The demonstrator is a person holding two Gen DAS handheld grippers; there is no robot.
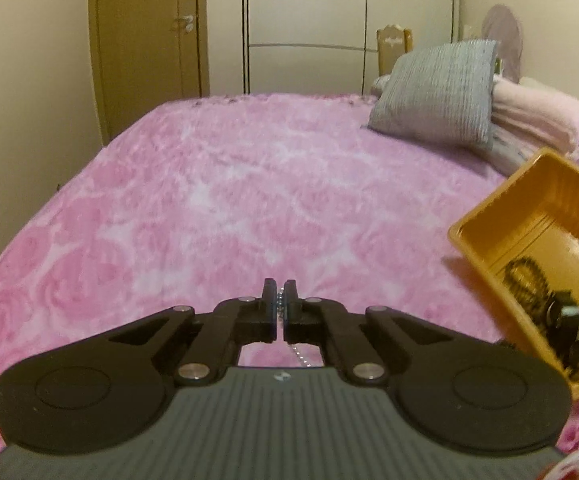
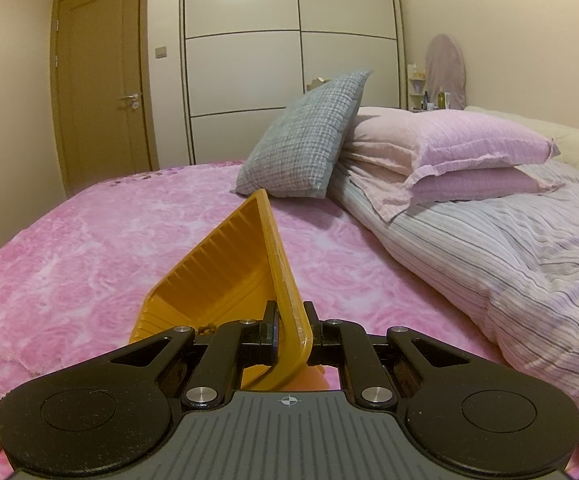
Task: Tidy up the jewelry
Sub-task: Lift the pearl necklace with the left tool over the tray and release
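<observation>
Over the pink bed [image 1: 217,200], with a grey cushion [image 1: 437,92] and pink pillows [image 2: 449,148] at its far side, an orange tray [image 1: 529,216] is held tilted above the cover. Its inside walls are ribbed. Dark jewelry [image 1: 529,284] lies heaped in the tray's low end: one ringed, beaded-looking piece, and beside it darker pieces too blurred to tell apart. The right gripper [image 2: 289,320] pinches the tray's rim [image 2: 289,292], one finger inside the wall and one outside. The left gripper [image 1: 279,300] has its fingers pressed together on a thin silver ball chain [image 1: 300,354], which hangs down below them, just left of the tray and apart from it.
</observation>
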